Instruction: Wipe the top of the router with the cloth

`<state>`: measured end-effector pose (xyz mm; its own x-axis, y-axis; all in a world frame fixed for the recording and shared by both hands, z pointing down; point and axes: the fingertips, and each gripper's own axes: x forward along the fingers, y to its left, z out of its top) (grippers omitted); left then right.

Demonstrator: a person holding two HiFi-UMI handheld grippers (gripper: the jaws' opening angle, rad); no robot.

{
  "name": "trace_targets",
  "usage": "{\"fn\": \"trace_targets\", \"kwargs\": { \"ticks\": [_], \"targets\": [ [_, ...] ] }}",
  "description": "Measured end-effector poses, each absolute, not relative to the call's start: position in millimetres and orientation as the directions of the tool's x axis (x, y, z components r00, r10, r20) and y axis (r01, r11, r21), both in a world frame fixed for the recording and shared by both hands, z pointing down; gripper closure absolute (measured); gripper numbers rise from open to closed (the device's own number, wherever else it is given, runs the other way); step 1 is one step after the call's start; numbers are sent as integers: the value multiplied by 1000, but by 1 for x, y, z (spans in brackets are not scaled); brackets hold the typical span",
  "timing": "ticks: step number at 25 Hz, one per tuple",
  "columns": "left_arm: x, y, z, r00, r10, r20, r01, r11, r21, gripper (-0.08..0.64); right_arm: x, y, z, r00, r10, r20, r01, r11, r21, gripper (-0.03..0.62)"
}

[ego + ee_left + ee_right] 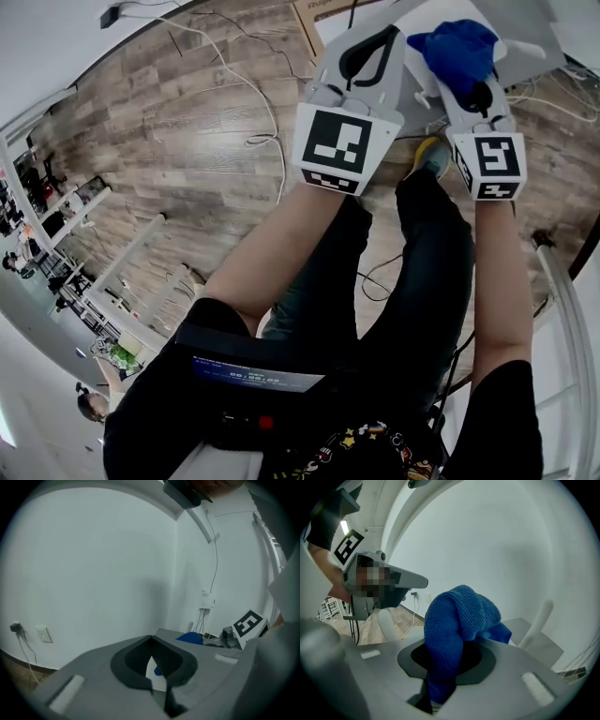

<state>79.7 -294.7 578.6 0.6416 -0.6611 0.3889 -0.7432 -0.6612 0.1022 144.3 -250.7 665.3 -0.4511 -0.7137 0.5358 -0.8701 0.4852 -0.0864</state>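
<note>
Right claw (pixel 446 649) is clamping the blue cloth (pixel 459 616), which is bunching upward, long axis running out along the jaws. Left claw (pixel 151 640) is sitting closed and empty.

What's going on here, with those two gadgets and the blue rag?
A person holds a two-jaw gripper in each hand. The right gripper is clamped on a bunched blue cloth, held up in the air. The left gripper is shut with nothing in it. A white antenna, probably the router's, stands just ahead, and the cloth is not touching it, so no wiping is under way.
</note>
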Motion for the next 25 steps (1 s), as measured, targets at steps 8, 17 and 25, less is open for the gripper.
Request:
{"fn": "trace_targets", "kwargs": {
  "ticks": [8,17,25],
  "targets": [
    [94,-293,577,653,-655,380,-737,-666,118,560,193,-253,670,-385,-741,550,-897,440,-36,476],
    [88,-300,572,632,-677,378,-757,-643,115,560,194,-298,663,-401,-746,531,-889,457,-30,476],
    [63,-313,563,580,-723,374,-804,-582,122,560,152,-318,660,-476,-699,533,-835,550,-24,476]
  ]
}}
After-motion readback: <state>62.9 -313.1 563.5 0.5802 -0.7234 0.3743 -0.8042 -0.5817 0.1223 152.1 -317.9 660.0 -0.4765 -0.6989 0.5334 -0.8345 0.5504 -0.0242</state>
